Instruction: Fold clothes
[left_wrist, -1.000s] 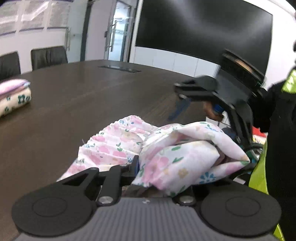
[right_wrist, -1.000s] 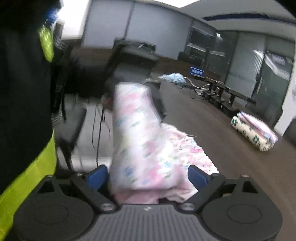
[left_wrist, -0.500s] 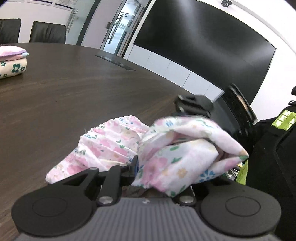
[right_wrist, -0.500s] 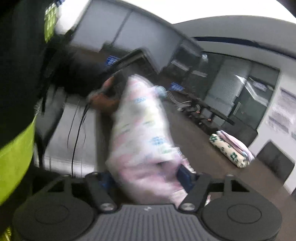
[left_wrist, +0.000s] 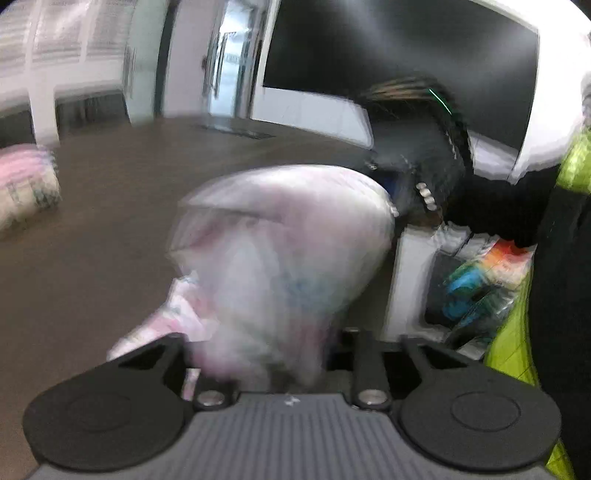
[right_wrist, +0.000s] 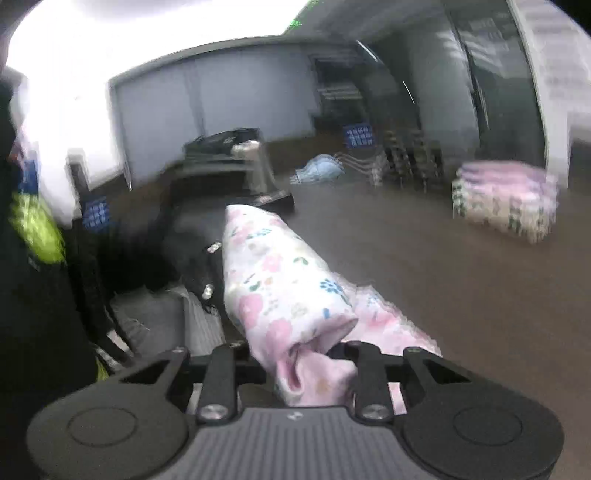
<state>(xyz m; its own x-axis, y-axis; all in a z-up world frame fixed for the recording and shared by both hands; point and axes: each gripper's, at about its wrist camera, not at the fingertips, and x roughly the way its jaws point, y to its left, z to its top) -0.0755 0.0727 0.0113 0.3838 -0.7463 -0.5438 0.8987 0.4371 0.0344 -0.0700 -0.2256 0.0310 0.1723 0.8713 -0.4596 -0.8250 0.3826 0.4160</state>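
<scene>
A pink and white floral garment (left_wrist: 280, 258) is stretched between both grippers above a dark wooden table (left_wrist: 110, 206). My left gripper (left_wrist: 273, 354) is shut on one end of it; the view is blurred by motion. My right gripper (right_wrist: 306, 354) is shut on the other end of the floral garment (right_wrist: 280, 288), which bunches into a roll running away toward the left gripper. Part of the cloth hangs down to the table (right_wrist: 461, 295). The fingertips of both grippers are hidden by cloth.
A stack of folded floral clothes (right_wrist: 506, 199) sits farther along the table, also in the left wrist view (left_wrist: 26, 188). A light blue garment (right_wrist: 321, 171) lies far back. The person in a dark jacket with yellow-green stripes (left_wrist: 554, 295) stands at the table edge.
Both grippers have swung fast with the garment. The cloth between them has lifted and pulled into a longer roll. Both views have turned, and the folded stack now sits differently in them.
</scene>
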